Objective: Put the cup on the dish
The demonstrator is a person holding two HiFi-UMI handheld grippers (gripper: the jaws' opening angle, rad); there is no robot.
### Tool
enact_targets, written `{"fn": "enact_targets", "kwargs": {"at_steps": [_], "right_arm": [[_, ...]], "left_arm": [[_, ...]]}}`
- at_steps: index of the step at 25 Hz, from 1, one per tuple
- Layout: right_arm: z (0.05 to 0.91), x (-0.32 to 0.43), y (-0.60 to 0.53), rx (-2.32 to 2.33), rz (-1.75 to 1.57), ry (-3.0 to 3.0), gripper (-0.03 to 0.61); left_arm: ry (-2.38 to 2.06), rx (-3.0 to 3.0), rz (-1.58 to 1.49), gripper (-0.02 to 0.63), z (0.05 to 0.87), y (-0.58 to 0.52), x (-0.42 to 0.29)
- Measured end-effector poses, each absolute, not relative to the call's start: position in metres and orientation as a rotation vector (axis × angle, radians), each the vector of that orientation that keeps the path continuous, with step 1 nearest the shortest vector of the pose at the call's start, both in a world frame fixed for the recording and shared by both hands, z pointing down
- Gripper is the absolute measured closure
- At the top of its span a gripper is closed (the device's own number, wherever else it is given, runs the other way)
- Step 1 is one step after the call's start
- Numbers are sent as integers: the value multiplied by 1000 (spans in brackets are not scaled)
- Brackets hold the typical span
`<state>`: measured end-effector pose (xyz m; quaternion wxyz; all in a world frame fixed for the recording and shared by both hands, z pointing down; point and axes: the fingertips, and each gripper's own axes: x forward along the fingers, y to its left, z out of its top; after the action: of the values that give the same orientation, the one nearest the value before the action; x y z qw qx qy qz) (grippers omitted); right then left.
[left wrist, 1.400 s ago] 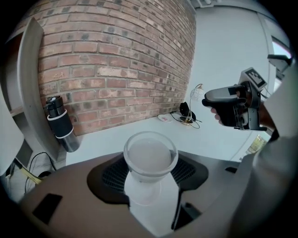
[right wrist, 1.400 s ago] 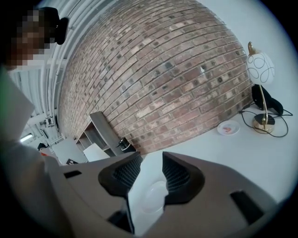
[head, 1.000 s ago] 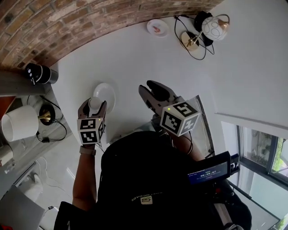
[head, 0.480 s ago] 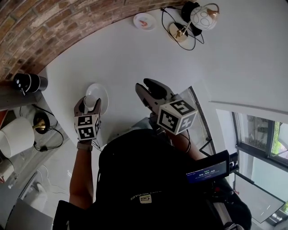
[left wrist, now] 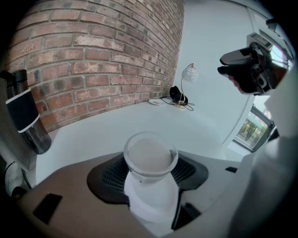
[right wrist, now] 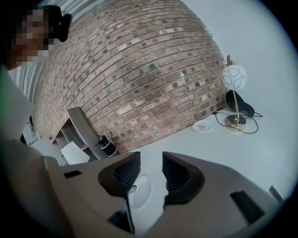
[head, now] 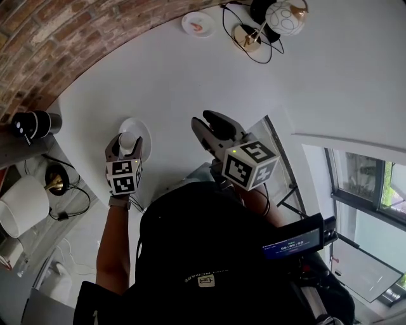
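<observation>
A small white cup [head: 128,139] sits upright between the jaws of my left gripper [head: 127,145], which is shut on it. In the left gripper view the cup [left wrist: 150,160] fills the gap between the black pads [left wrist: 111,179], rim up. It hangs over the near left part of the white dish [head: 144,129] on the white table; I cannot tell whether it touches. My right gripper [head: 212,129] hovers to the right of the dish, open, with nothing between its pads. The dish [right wrist: 142,193] shows through the gap of the right gripper [right wrist: 151,171].
A globe lamp [head: 279,16] with black cables and a small plate [head: 197,24] stand at the table's far end. A black cylinder [head: 32,125] and a white lampshade [head: 22,206] sit left of the table. A brick wall [left wrist: 93,56] runs behind it.
My left gripper has carried the cup a little farther in over the dish, towards its middle. The right gripper has held its place and its opening.
</observation>
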<state>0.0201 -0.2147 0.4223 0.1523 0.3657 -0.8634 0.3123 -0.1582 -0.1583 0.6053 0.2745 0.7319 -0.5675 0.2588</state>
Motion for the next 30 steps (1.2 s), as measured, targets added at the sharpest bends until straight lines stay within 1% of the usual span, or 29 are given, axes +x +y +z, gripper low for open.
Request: {"fn": "enact_targets", "kwargs": {"at_steps": [30], "right_arm": [[430, 18, -208, 1133, 898, -2405, 431]], "left_arm": [[-1427, 2047, 753, 344, 643, -162, -153]]}}
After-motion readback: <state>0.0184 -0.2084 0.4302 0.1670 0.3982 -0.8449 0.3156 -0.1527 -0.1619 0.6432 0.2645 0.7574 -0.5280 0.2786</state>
